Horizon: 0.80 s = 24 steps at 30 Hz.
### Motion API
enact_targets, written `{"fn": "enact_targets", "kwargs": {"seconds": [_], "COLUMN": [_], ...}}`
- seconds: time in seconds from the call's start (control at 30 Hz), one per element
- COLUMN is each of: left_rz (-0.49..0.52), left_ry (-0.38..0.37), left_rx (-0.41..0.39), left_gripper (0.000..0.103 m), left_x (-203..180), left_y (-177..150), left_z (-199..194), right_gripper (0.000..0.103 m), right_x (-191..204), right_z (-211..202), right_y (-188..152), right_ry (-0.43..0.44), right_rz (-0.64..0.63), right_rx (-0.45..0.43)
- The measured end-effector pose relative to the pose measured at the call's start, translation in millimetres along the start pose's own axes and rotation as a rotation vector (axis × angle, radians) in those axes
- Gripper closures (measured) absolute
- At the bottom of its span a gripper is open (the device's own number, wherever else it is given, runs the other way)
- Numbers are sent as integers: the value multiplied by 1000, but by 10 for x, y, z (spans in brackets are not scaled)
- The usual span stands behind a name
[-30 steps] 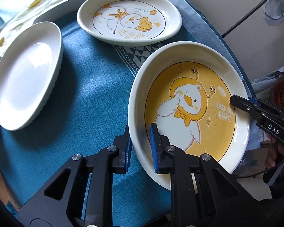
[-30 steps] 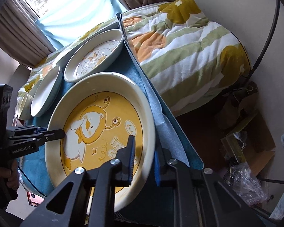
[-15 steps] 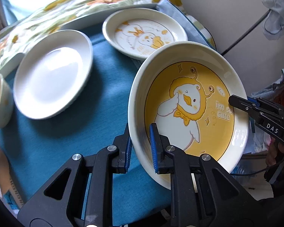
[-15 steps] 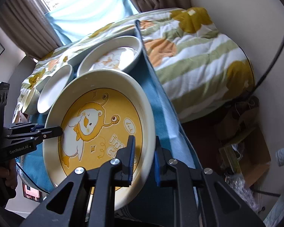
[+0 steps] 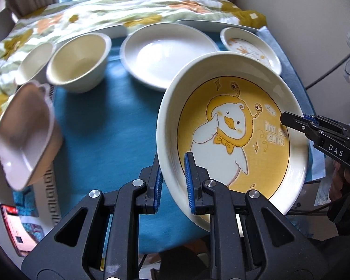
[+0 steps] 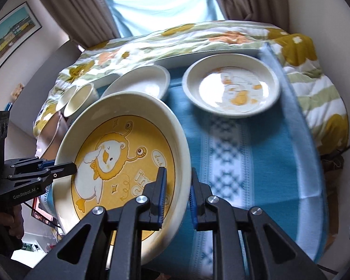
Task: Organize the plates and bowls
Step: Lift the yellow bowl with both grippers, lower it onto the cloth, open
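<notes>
Yellow duck plate has been carried along over the blue cloth; bowls now visible. Opposite rims are clamped by left gripper and right gripper; plate is held tilted above cloth.

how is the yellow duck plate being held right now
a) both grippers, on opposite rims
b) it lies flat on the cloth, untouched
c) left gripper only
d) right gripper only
a: the left gripper and the right gripper each clamp an opposite rim of the yellow duck plate.

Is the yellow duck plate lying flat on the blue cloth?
No. The yellow plate is tilted above the cloth, its rim clamped by the left gripper and right gripper.
</notes>
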<state>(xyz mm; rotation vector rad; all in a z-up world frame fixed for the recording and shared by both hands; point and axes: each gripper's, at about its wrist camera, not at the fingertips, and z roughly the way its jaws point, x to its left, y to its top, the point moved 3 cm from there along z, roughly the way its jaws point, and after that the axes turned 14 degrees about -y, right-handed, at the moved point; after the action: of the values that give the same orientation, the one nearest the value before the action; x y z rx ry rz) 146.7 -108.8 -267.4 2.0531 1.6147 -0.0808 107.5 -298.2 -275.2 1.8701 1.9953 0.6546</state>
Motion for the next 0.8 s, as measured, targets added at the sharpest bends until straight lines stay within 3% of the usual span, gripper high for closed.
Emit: {"fn": "enact_targets", "kwargs": {"seconds": [0.2, 0.43, 0.8], "left_rz": [-48, -147, -113], "left_ry": [28, 17, -11], "left_rx": [37, 51, 18], "left_gripper": [88, 88, 88], "left_x": [694, 1297, 1492], "left_y": [-350, -585, -537], "left_z": [-143, -172, -138], "right_gripper": [87, 87, 87], "right_x": [670, 1174, 1276], "right_z": [304, 533, 686], "right_y": [-129, -251, -173], "right_ry": [50, 46, 7], "right_rz": [-25, -73, -91], "right_rx": [75, 129, 120]}}
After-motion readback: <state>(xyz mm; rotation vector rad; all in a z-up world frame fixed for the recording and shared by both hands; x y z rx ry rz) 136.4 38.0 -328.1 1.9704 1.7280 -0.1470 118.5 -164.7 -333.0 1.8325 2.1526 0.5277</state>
